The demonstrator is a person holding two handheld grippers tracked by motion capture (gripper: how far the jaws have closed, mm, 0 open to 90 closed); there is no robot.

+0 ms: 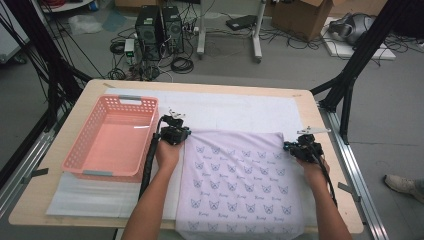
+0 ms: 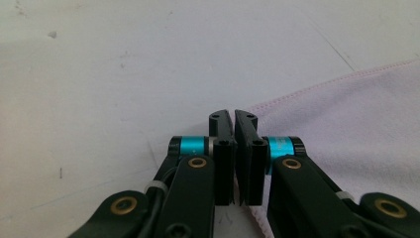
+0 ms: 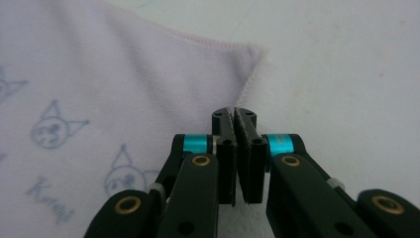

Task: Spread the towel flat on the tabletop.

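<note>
A pale lilac towel (image 1: 240, 185) printed with small cat faces lies flat on the table, its near end hanging over the front edge. My left gripper (image 1: 180, 131) sits at the towel's far left corner. In the left gripper view that gripper (image 2: 233, 116) has its jaws together, and the towel's (image 2: 346, 124) pink-stitched corner lies against the right jaw; I see no cloth between the jaws. My right gripper (image 1: 286, 145) is at the far right corner. Its jaws (image 3: 234, 114) are shut on the hem of the towel (image 3: 99, 74) just below that corner.
A pink plastic basket (image 1: 114, 172) stands left of the towel, close beside my left forearm. A white mat (image 1: 240, 107) covers the wooden table (image 1: 200, 86) under both. Black frame posts rise at the table's left and right sides.
</note>
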